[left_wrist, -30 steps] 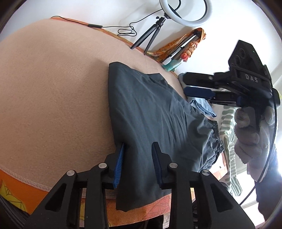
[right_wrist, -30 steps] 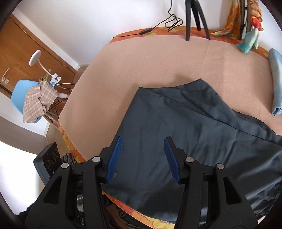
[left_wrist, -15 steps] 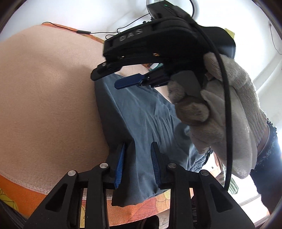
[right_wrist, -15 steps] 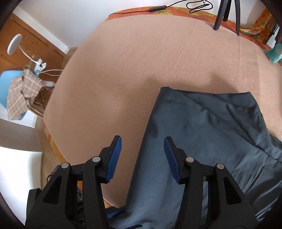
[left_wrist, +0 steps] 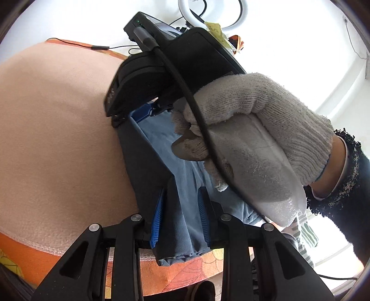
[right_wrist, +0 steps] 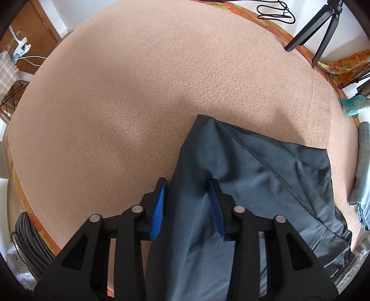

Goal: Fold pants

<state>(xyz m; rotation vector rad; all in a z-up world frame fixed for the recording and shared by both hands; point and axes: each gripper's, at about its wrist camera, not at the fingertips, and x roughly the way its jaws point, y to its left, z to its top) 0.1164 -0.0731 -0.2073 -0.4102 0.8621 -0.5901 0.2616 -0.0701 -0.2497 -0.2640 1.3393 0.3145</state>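
Note:
Dark grey-blue pants (right_wrist: 266, 173) lie on a peach blanket (right_wrist: 138, 92). My right gripper (right_wrist: 187, 181) points steeply down at their far left corner. Its jaws are closing, and a raised ridge of cloth fills the gap between the blue pads. In the left wrist view a gloved hand (left_wrist: 254, 120) holds that gripper over the far end of the pants (left_wrist: 148, 166), where one blue pad (left_wrist: 143, 113) shows at the cloth. My left gripper (left_wrist: 181, 192) is shut on the near left edge of the pants, which is lifted off the blanket (left_wrist: 57, 127).
A black tripod (right_wrist: 321, 30) and a coiled cable (right_wrist: 275, 11) stand at the bed's far side under a ring light (left_wrist: 208, 16). Folded blue-grey cloth (right_wrist: 363, 166) lies at the right edge. An orange patterned sheet (left_wrist: 34, 252) borders the blanket, and a striped cloth (left_wrist: 307, 233) hangs nearby.
My right gripper swung across to the far left corner of the pants, dropped onto it and narrowed around the cloth. The left gripper stayed put with the near edge in it.

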